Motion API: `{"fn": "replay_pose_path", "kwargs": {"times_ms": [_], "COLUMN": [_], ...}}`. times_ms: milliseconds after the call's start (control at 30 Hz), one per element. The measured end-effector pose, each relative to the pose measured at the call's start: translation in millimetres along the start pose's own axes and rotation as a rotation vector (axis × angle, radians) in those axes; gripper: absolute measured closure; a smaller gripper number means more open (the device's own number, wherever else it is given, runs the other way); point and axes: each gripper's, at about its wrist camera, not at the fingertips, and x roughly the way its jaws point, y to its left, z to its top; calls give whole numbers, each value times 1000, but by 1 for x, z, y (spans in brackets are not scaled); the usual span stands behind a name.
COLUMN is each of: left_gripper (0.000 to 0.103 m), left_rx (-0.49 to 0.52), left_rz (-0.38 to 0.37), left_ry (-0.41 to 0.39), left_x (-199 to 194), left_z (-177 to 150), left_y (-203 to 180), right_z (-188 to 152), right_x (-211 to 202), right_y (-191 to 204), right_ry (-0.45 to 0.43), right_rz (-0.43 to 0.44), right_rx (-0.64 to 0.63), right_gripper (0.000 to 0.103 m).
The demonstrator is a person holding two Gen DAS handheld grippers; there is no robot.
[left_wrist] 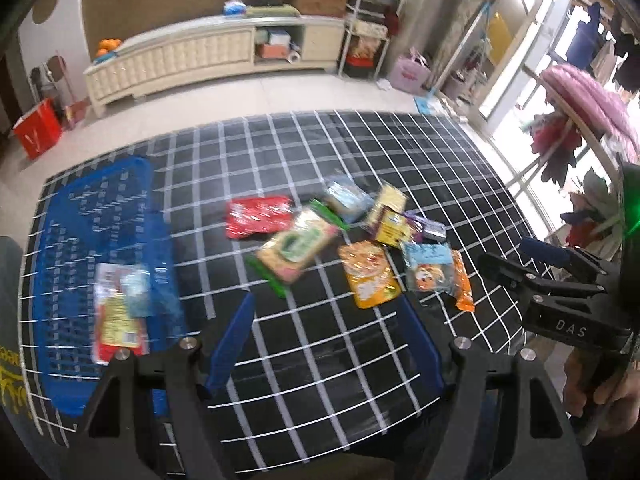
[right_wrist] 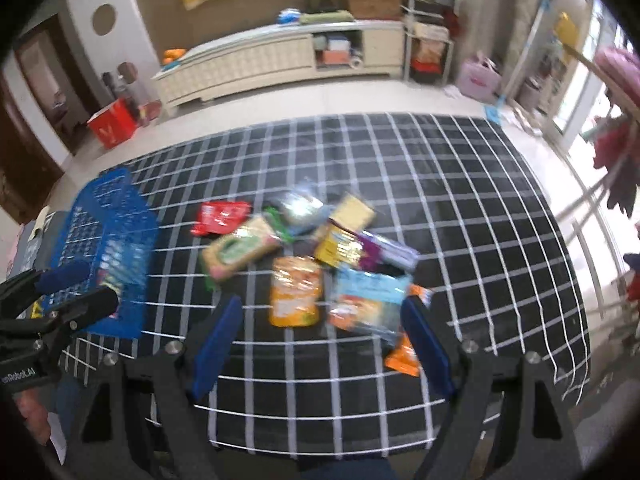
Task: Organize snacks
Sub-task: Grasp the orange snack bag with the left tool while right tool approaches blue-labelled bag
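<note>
Right gripper (right_wrist: 322, 330), jaws spread and empty, hangs nearest the orange packet (right_wrist: 296, 291) (long axis running away between its fingers), blue basket (right_wrist: 106, 240) off left.

Left gripper (left_wrist: 328, 340): tilting steeply downward, jaws standing wide apart, nothing sitting between the blue pads (left_wrist: 232, 344).
Right gripper (right_wrist: 320, 344): also tilting steeply downward, jaws gaping wide, pads (right_wrist: 214, 348) pressing on nothing.
Right hand (left_wrist: 600, 396): showing at the right edge of the left view, wrapping around the black handle.
Left hand (right_wrist: 36, 412): partly showing at the near left edge of the right view, under its gripper's body.
</note>
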Motion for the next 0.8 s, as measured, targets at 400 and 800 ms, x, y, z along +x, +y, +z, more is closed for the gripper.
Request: {"fn": "replay_pose_path", "kwargs": {"times_ms": [400,800], "left_gripper": [27,27], "left_rx": [-36,-36], "left_rz": [-43,25], "left_ry": [243,321], "left_x": [129,215], "left_z": [7,19], "left_y": [-49,-50], "right_z": [-19,-24], "right_x": [46,88], "right_y": [-74,-106], "right_ry": [76,103], "right_rz": [-40,0], "right_rx": [51,117], "right_gripper": [18,18]}}
